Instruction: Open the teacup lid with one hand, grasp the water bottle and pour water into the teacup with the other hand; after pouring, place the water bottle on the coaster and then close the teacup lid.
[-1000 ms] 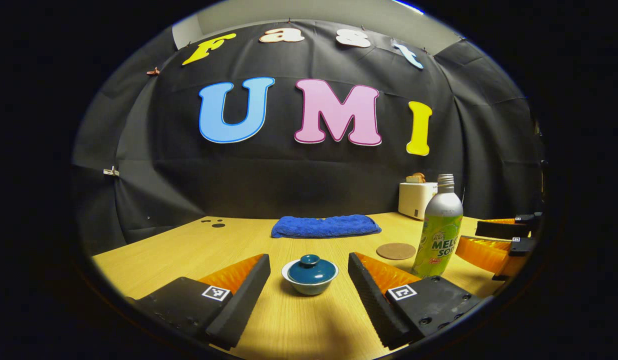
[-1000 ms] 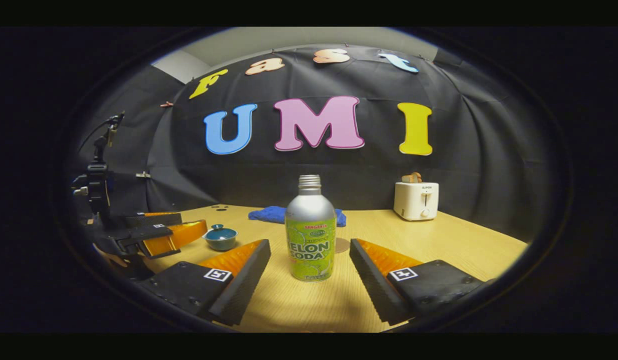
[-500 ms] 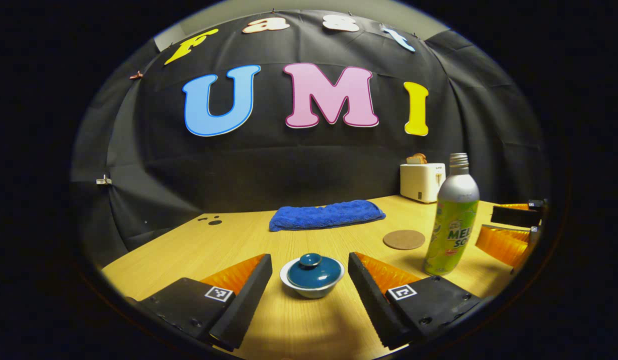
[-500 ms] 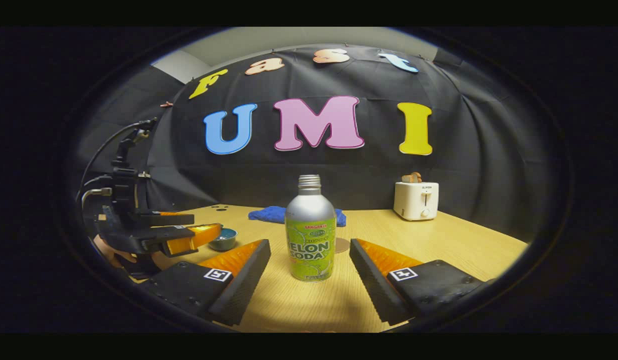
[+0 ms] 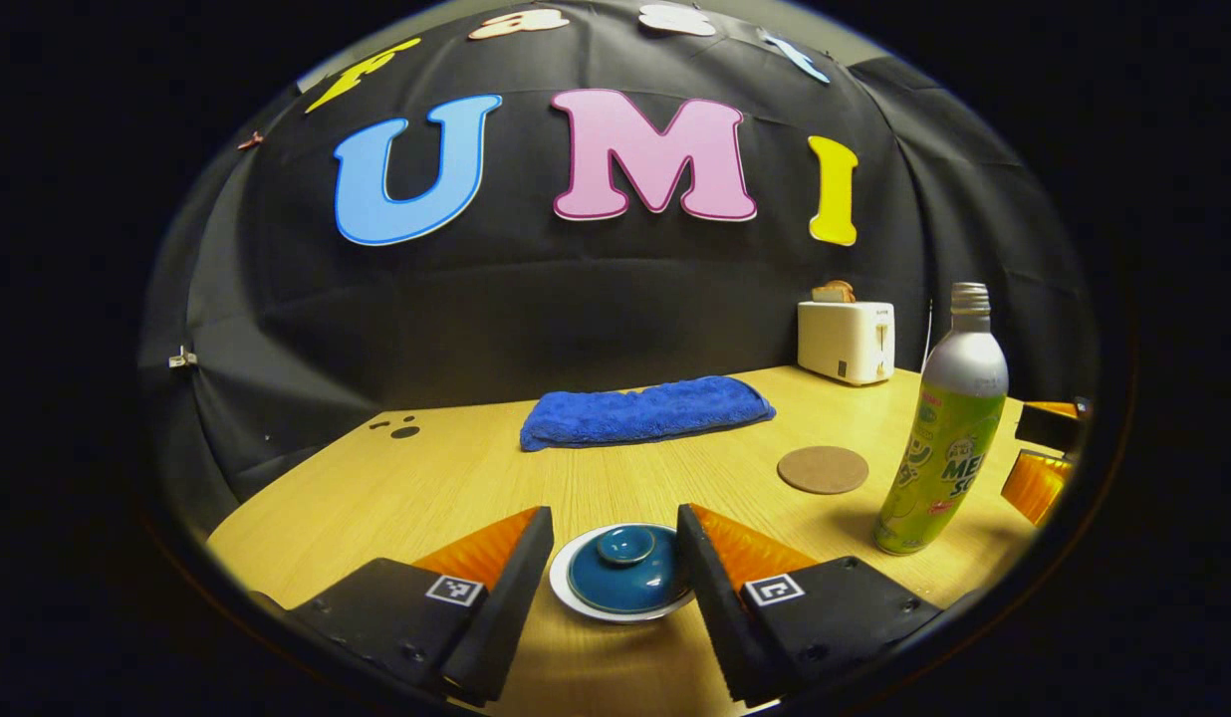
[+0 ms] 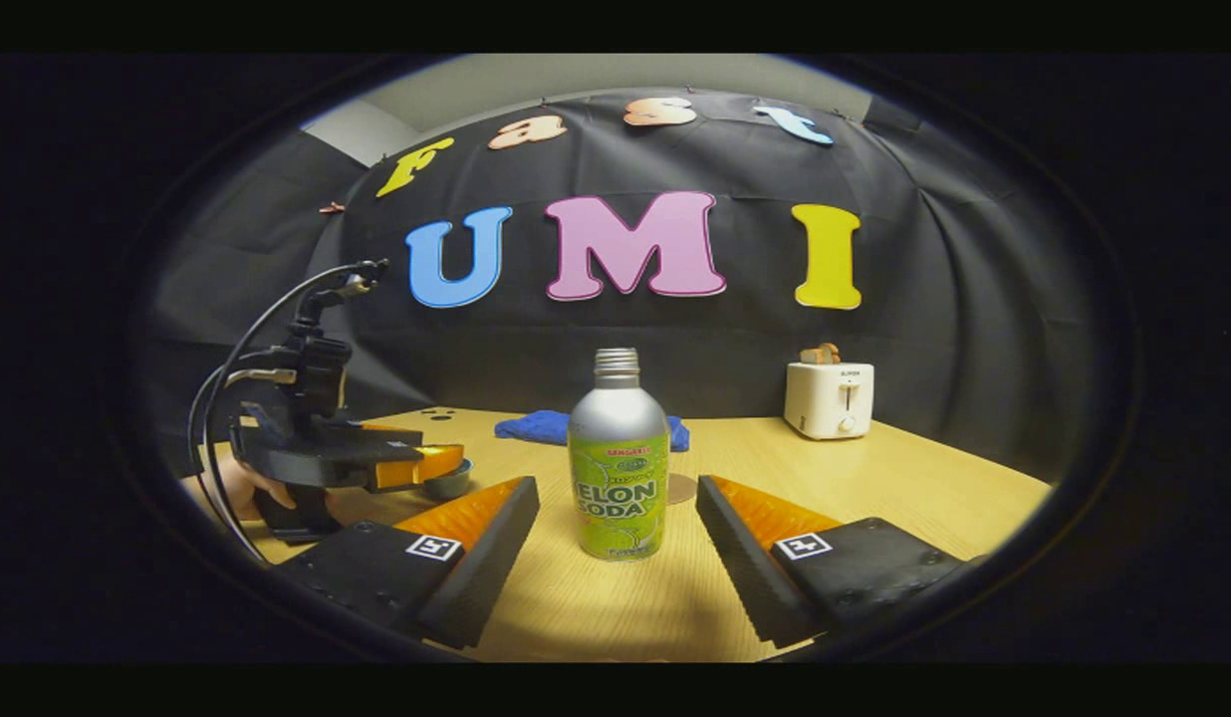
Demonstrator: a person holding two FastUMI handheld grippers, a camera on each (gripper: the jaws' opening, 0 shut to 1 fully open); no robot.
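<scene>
A small teacup (image 5: 576,596) with a white rim and a teal lid (image 5: 620,576) sits on the wooden table. My left gripper (image 5: 614,518) is open and low over it, one finger on each side of the lid, close to the rim. In the right gripper view the left gripper (image 6: 416,466) covers most of the teacup (image 6: 448,488). A silver and green water bottle (image 6: 618,478) stands upright, uncapped, just ahead of my open right gripper (image 6: 615,490), apart from its fingers. The bottle (image 5: 944,448) stands to the right of the round brown coaster (image 5: 823,469).
A folded blue towel (image 5: 645,410) lies at the back middle of the table (image 5: 426,488). A white toaster (image 5: 847,341) stands at the back right near the cloth wall. A hand (image 6: 235,488) holds the left gripper at the table's left edge.
My left gripper moved forward and down until the teacup sat between its fingers, and the gap between them narrowed a little. The right gripper and the bottle stayed still.
</scene>
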